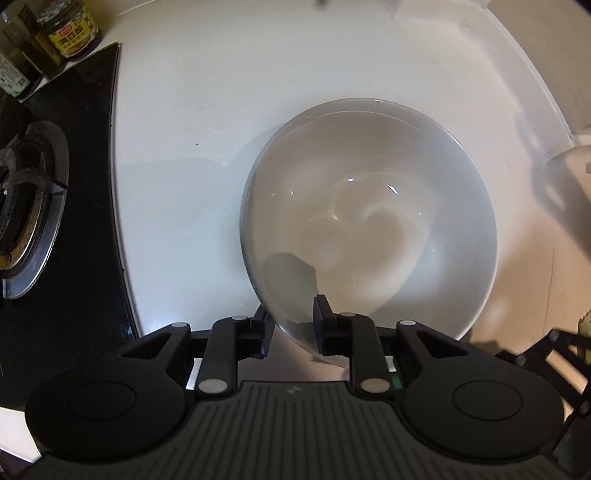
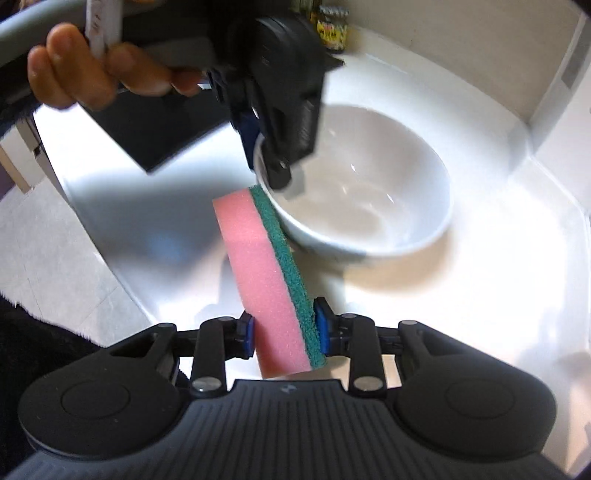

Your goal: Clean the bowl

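Note:
A white bowl (image 1: 369,221) stands on the white counter; it also shows in the right wrist view (image 2: 369,199). My left gripper (image 1: 293,328) is shut on the bowl's near rim, one finger inside and one outside; in the right wrist view it (image 2: 280,166) grips the bowl's left rim. My right gripper (image 2: 284,334) is shut on a pink sponge with a green scouring side (image 2: 266,269), held on edge just left of the bowl, its far end close to the bowl's outer wall.
A black gas hob (image 1: 55,221) with a burner lies left of the bowl. Jars and bottles (image 1: 70,33) stand at the back left. A raised counter wall (image 2: 554,92) runs at the back right. The counter's front edge (image 2: 122,280) drops to a tiled floor.

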The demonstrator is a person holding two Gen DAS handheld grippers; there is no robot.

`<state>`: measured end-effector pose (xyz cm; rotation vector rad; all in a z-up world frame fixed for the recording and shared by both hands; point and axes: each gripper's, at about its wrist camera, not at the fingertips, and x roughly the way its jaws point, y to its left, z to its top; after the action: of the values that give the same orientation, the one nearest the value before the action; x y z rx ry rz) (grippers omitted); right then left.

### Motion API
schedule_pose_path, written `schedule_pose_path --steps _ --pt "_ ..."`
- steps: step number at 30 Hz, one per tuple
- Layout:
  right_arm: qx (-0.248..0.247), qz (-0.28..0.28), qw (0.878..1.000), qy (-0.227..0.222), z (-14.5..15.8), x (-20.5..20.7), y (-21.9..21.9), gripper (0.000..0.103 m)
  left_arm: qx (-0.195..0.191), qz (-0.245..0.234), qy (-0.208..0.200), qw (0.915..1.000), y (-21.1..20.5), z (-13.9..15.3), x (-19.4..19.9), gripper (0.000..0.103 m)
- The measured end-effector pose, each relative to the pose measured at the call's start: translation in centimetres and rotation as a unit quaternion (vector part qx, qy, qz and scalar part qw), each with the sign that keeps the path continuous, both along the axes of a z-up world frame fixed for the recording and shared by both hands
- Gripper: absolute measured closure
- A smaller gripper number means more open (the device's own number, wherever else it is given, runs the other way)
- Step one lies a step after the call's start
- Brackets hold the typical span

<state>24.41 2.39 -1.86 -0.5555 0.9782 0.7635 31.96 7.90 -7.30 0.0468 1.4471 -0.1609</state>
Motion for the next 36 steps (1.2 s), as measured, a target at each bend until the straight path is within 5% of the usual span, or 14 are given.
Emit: schedule_pose_path --steps 12,15,19,27,32,36 --pt "-0.142 0.12 0.982 -0.019 -0.6 2.8 -3.1 0.076 -0.005 -0.013 -0.008 0.9999 2.8 -0.3 0.0 0.074" --pt "-0.164 0.136 0.977 -0.018 -0.6 4.4 -4.2 0.076 -0.005 -0.05 -0.016 0.9986 -1.5 -2.0 -1.7 0.074" --pt "-0.187 0.134 0.973 -0.026 -0.2 6.5 -5.2 0.076 0.002 -0.052 -0.021 0.9984 -1.3 -2.1 -1.9 0.073" --pt "-0.173 0.13 0.974 -0.066 -0.3 12.6 -4.2 0.077 0.015 -0.076 -0.041 0.9961 -2.3 -2.2 -2.0 0.071" --pt "-0.137 0.17 0.972 -0.086 1.2 15.5 -2.3 0.077 0.03 -0.145 -0.084 0.9854 -3.8 -1.1 -2.6 0.072" --pt "-0.149 0.269 0.941 -0.141 1.7 15.2 0.4 0.077 0.038 -0.186 -0.102 0.9766 -5.8 -1.0 -2.2 0.076"
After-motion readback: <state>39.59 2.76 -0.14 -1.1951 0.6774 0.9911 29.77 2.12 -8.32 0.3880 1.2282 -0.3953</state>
